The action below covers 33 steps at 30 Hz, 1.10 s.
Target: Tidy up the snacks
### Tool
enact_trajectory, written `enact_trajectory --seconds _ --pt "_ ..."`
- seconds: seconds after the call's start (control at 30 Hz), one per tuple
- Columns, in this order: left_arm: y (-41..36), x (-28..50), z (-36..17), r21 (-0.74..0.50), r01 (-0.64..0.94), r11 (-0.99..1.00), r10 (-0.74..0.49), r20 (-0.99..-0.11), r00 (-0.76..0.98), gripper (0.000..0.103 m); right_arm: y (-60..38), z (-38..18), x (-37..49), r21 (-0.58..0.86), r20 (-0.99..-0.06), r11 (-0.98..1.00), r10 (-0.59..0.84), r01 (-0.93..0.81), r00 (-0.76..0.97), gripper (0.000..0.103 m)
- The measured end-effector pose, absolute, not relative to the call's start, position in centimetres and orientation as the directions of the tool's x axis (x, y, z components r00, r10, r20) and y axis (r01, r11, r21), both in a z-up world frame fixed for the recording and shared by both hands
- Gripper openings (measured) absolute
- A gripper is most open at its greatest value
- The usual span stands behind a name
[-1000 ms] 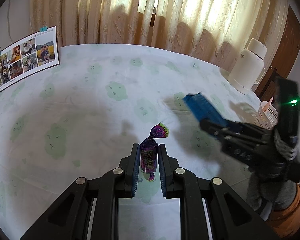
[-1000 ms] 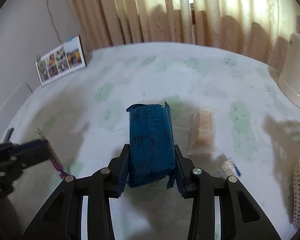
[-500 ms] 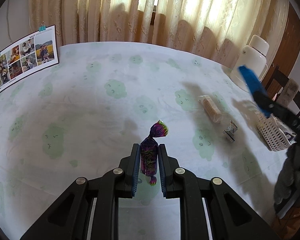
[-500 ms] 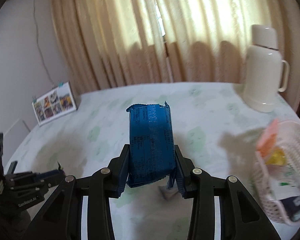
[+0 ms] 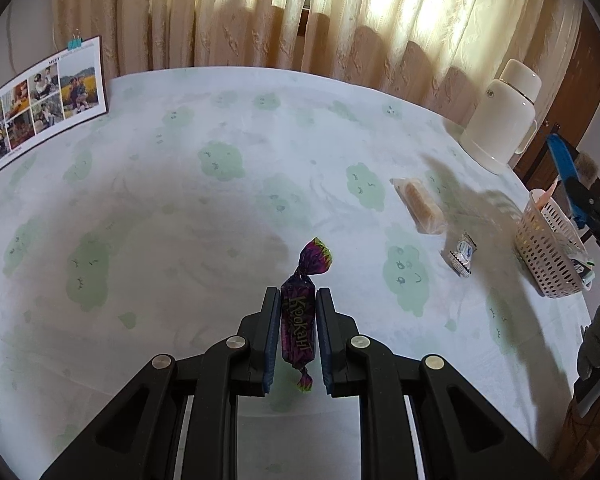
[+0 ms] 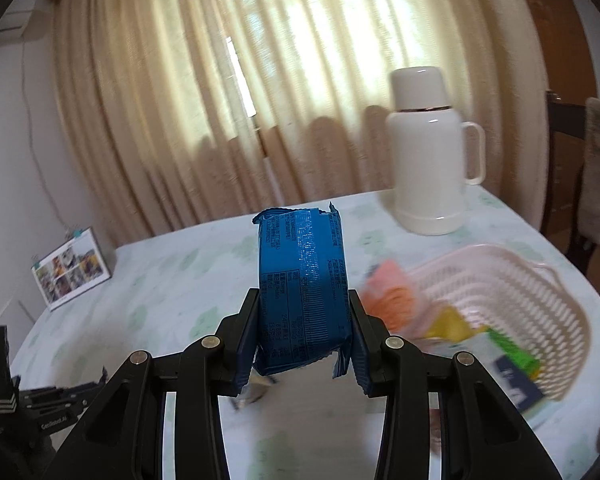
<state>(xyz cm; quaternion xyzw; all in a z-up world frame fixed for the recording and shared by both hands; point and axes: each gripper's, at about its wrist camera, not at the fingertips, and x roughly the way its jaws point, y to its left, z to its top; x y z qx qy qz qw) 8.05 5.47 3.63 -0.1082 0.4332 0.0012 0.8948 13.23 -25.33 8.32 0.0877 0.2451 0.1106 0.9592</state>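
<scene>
My left gripper (image 5: 298,332) is clamped narrow on a purple foil-wrapped twist candy (image 5: 299,322) w/ gold lettering; it stands upright between the fingers, top twist flaring above the tips, bottom twist hanging below. It's held up off the round table w/ a white cloth printed w/ green clouds (image 5: 180,208).

My right gripper (image 6: 304,316) is closed on a blue crinkly plastic snack packet (image 6: 304,288), upright, torn-looking top edge, small print facing the cam. In the left wrist view that packet (image 5: 562,164) shows at far right, above the basket.

The pale pink perforated plastic basket (image 6: 540,292) sits just right of the blue packet in the right wrist view, near the table's edge. Inside: an orange-pink wrapper, a yellow one, a green & white pack, a dark blue pack, all blurred, can't tell exact types.

On the cloth, apart from the basket: a clear-wrapped tan wafer bar (image 5: 420,204) & a small white-and-blue wrapped candy (image 5: 463,254), close to each other, between my left gripper and the basket.

Cream white thermos jug w/ handle (image 6: 432,152) stands upright at the back right, by beige curtains (image 6: 220,80). A photo collage card w/ clips (image 5: 40,100) stands at the far left. A dark wooden chair (image 6: 580,168) is past the table's right side.
</scene>
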Motion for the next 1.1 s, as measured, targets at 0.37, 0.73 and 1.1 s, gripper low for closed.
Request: enact_trajectory --seconds 0.37,0.73,1.1 --pt "4.5 8.1 4.4 -0.188 -0.082 0.979 -0.095 -0.77 0.631 0.016 -30.6 8.1 12.3 0.193 -0.448 0.981 0.093 -0.005 0.889 0.042" --pt "3.2 8.0 5.2 -0.154 -0.069 0.986 -0.075 -0.767 0.638 0.016 -33.7 6.0 12.0 0.199 -0.46 0.977 0.021 0.08 0.888 0.047" --pt "3.3 8.2 3.7 -0.114 -0.086 0.99 -0.04 -0.798 0.601 0.044 -33.3 6.3 10.2 0.172 -0.359 0.979 -0.042 0.11 0.932 0.055"
